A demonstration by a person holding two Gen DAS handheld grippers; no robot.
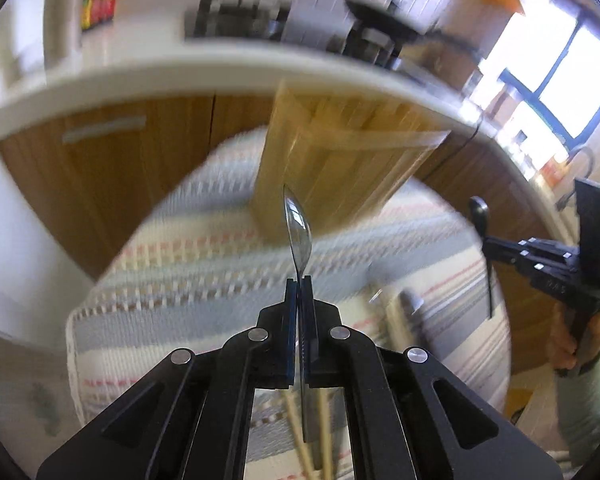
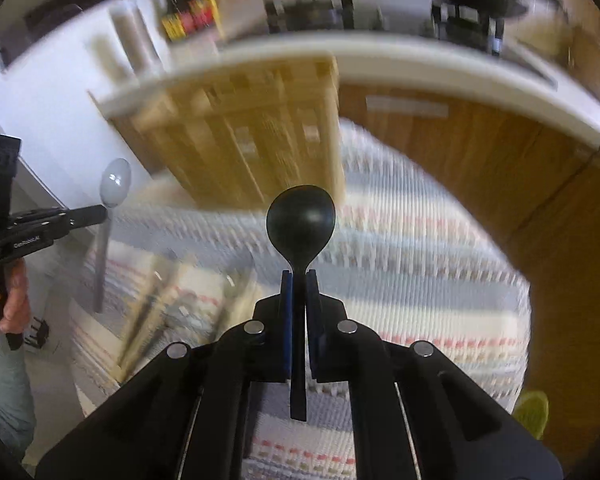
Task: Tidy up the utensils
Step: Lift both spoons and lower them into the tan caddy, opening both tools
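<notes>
1. A silver spoon (image 1: 298, 228) is clamped by its neck between the closed pads of the left gripper (image 1: 299, 280); its bowl is seen edge-on pointing away from the camera, and its handle runs back between the fingers.
2. A black spoon (image 2: 301, 220) is pinched at the neck by the closed right gripper (image 2: 299, 276), with the rounded back of its bowl turned toward the camera and its handle passing back between the pads.
3. Both spoons are held in the air above a striped woven cloth (image 1: 180, 280), clear of its surface.
4. A wooden utensil organizer (image 2: 252, 132) with several long compartments is seen on the cloth beyond the spoons; its contents cannot be made out through the blur.
5. Pale wooden sticks, apparently chopsticks (image 2: 148, 304), are seen lying on the cloth near its left edge in the right wrist view.
6. The hand (image 2: 8, 300) on the left gripper's handle is visible at the left edge of that view.
7. Behind the cloth, a white countertop (image 1: 180, 72) over brown wooden cabinet doors (image 1: 140, 152) is seen, blurred.
</notes>
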